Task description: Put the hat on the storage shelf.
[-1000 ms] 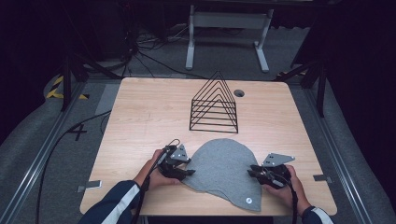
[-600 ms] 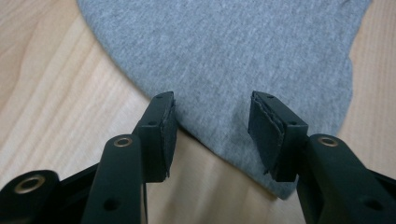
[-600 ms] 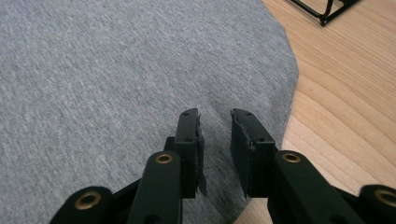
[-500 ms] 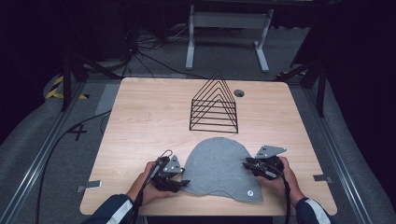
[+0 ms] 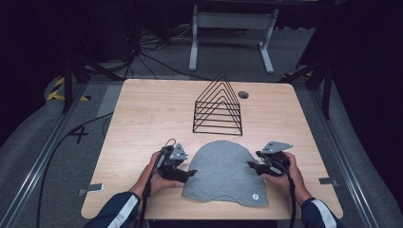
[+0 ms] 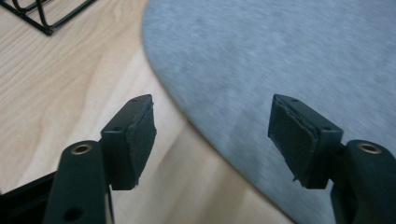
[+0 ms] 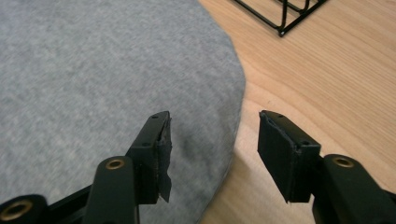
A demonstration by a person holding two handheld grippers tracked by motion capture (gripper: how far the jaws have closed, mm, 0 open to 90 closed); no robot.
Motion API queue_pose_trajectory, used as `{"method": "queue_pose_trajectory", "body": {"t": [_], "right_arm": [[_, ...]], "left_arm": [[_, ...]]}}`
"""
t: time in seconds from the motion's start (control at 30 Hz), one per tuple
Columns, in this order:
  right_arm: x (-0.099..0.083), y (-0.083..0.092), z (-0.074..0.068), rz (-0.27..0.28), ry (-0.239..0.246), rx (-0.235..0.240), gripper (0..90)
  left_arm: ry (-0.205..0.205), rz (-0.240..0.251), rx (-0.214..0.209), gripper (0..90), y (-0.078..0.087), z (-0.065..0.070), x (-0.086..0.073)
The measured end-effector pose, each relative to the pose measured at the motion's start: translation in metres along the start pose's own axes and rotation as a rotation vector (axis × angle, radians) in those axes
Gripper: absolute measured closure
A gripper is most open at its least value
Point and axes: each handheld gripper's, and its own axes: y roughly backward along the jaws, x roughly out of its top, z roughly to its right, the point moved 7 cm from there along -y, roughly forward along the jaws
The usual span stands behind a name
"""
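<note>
Both tongs have closed in, straddling the grey hat's [image 5: 223, 171] edges (jaws apart)

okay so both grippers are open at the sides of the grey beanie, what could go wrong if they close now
1. Each open gripper, left and right, straddles an edge of the flat grey beanie; closing may pinch only one layer or skid on the table.
2. Uneven lifting could leave it sagging and drag it into the wire rack just behind.

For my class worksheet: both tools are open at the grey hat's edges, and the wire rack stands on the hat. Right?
Not quite. The rack stands on the bare table beyond the hat, apart from it, as the high view shows. Both tools, left and right, are open at its edges.
</note>
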Motion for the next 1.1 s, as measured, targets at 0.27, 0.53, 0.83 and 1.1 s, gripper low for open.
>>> {"method": "queue_pose_trajectory", "body": {"t": [0.27, 0.53, 0.83, 1.1], "right_arm": [[0.009, -0.022, 0.001, -0.045, -0.049, 0.022, 40.3], [0.009, -0.022, -0.005, -0.062, -0.071, 0.052, 47.6], [0.011, -0.019, -0.015, -0.067, -0.041, 0.105, 73.8], [0.01, -0.018, -0.019, -0.049, -0.018, 0.124, 84.2]], "left_arm": [[0.0, -0.013, 0.017, 27.8, -0.026, -0.02, 0.02], [-0.015, -0.036, 0.025, 23.1, -0.036, -0.01, 0.017], [-0.029, -0.057, -0.002, 49.9, -0.032, 0.0, 0.018], [0.011, -0.057, -0.063, 81.5, -0.03, 0.002, 0.018]]}}
